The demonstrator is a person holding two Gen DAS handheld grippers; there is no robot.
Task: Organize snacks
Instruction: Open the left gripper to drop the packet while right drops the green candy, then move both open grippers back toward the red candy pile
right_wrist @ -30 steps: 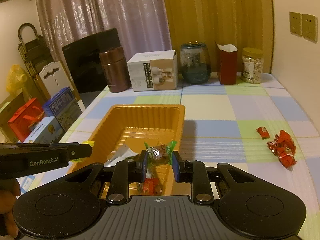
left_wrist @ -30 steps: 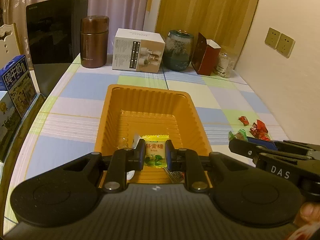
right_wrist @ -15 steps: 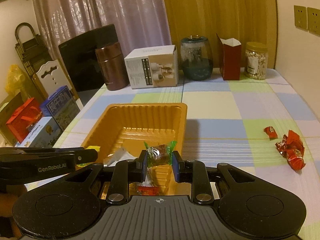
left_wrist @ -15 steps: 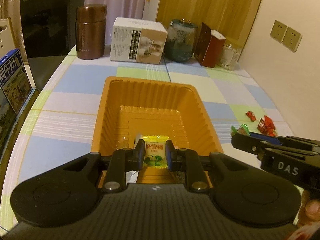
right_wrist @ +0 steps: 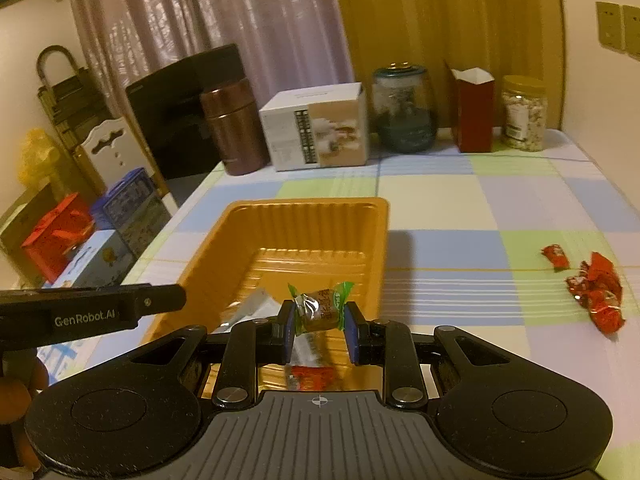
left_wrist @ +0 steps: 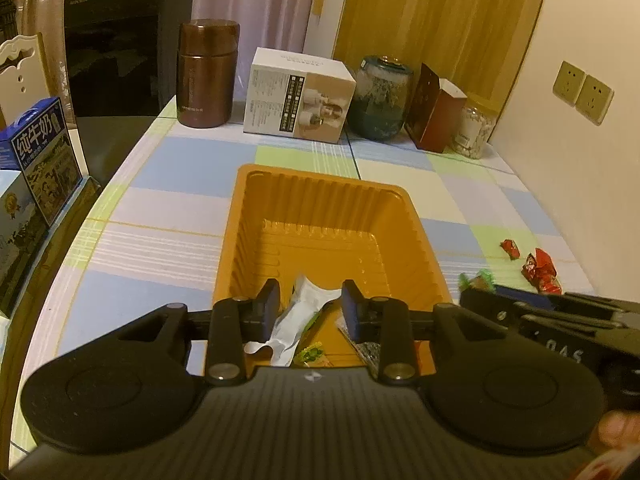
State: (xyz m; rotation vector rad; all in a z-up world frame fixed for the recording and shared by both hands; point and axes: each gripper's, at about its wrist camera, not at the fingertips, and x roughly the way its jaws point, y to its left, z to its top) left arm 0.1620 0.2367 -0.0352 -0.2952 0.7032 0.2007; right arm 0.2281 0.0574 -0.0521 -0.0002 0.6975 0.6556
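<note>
An orange plastic tray sits mid-table; it also shows in the right wrist view. My left gripper is open over the tray's near end, above a white wrapper and a yellow-green candy lying in the tray. My right gripper is shut on a green-ended brown candy, held above the tray's near right corner. A red candy lies in the tray below it. Loose red candies lie on the cloth to the right, also in the left wrist view.
At the table's back stand a brown canister, a white box, a glass jar, a red carton and a nut jar. A black screen and milk cartons stand at left.
My left gripper opened and let go of the yellow-green candy, which now lies in the tray. My right gripper still holds its candy, a little farther over the tray.
</note>
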